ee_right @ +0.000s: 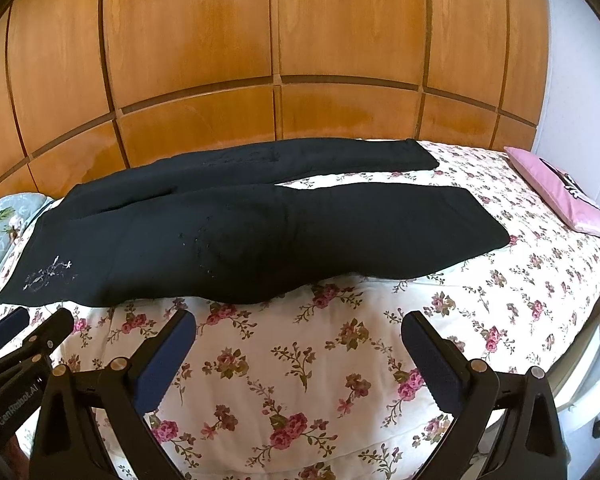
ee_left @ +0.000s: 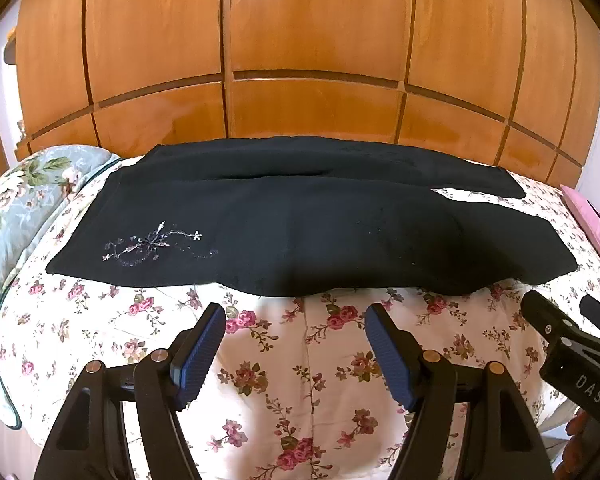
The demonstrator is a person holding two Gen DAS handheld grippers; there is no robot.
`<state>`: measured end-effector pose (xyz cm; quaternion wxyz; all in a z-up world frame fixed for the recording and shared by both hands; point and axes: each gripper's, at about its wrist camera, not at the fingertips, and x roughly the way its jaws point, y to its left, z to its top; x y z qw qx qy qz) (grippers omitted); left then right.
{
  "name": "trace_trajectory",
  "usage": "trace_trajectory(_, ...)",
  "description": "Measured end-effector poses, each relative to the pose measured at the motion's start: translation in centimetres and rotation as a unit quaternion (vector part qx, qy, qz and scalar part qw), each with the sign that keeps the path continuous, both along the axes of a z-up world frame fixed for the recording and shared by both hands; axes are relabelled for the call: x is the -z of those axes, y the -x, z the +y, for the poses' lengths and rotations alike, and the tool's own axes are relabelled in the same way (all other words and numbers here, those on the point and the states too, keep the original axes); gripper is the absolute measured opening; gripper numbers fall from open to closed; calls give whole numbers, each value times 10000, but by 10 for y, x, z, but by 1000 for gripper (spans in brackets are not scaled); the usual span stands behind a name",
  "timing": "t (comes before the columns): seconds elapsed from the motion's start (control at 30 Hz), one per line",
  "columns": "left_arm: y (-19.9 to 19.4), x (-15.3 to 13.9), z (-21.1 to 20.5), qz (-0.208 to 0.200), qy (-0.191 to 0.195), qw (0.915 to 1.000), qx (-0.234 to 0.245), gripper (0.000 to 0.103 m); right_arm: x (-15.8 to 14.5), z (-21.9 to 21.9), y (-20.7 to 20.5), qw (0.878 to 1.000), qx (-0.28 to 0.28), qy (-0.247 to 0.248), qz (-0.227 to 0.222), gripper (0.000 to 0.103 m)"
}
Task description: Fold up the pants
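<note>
Floral bedspread lies bare before pants' near edge.

Both cameras sit low over the near edge of the bed, looking across it toward the wooden wardrobe. The left wrist view stands toward the pillow end, the right wrist view toward the pink cushion end. Both share the black pants spread across the middle, seen from near.
</note>
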<state>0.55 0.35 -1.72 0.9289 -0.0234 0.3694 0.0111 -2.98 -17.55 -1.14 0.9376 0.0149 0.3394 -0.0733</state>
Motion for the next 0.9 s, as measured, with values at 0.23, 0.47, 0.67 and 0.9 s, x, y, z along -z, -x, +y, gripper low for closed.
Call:
trace_trajectory(0.23,-3,4,4,106,69,9999,21,73,-1,-5,-2,9999,16,-149,-39,103)
trace_trajectory(0.47,-14,17,28,480,935,9943,177,73,-5,-27,-7,9953,-330,-723,-554,103)
trace_trajectory(0.67,-23,32,81,522,1625,9839,-530,73,12,-72,-25,9927,-39,-1201,-71,103)
trace_trajectory(0.9,-29,49,162,206,2052,9664,-1534,73,36,-165,-30,9489,374,-3097,-476,101)
